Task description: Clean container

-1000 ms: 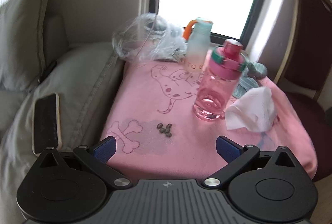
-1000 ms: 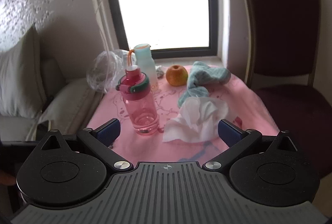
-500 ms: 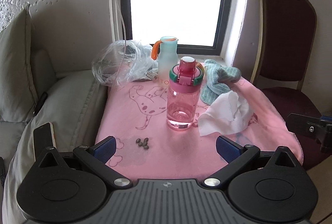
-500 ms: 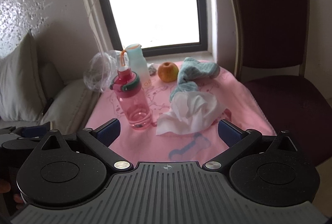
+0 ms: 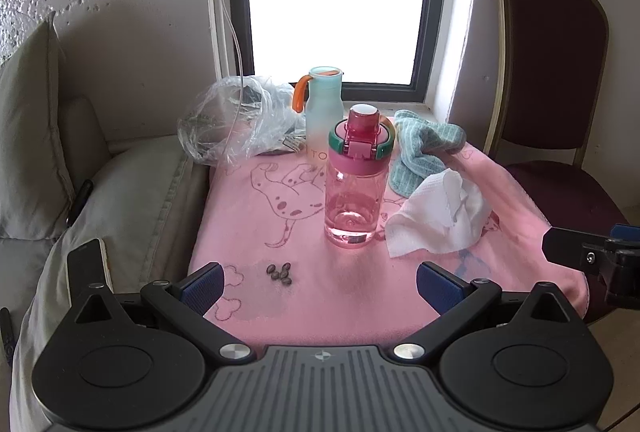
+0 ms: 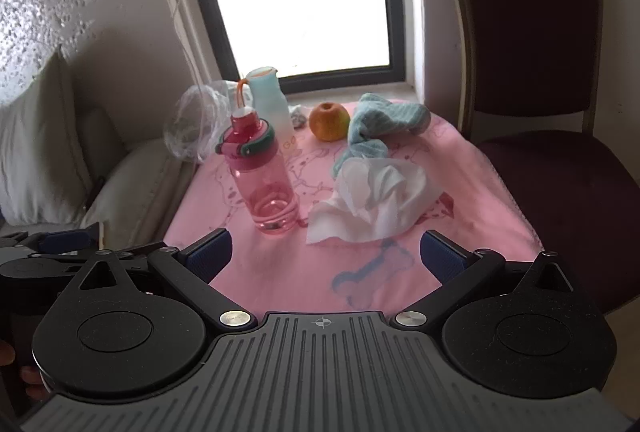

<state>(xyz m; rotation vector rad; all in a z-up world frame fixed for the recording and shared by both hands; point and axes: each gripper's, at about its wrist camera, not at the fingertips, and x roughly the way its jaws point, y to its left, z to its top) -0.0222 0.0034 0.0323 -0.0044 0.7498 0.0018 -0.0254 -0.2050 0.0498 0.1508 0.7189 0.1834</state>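
A clear pink bottle (image 5: 354, 188) with a pink and green lid stands upright on the pink cloth-covered table (image 5: 280, 200); it also shows in the right wrist view (image 6: 266, 184). A crumpled white tissue (image 5: 438, 220) lies just right of it, also in the right wrist view (image 6: 376, 200). My left gripper (image 5: 320, 284) is open and empty, short of the bottle near the table's front edge. My right gripper (image 6: 326, 254) is open and empty, in front of the tissue. The right gripper's side shows at the left view's right edge (image 5: 592, 256).
A pale teal bottle (image 5: 322, 108) with an orange loop, a clear plastic bag (image 5: 236, 120), a teal towel (image 5: 424, 148) and an apple (image 6: 329, 121) sit at the back. Several small dark seeds (image 5: 280, 272) lie near the front. A dark chair (image 6: 532, 72) stands right, cushions (image 5: 132, 192) left.
Both grippers have pulled back from the table, so the bottle and tissue look smaller and farther. The left view has swung right and now faces the bottle. Nothing on the table moved.
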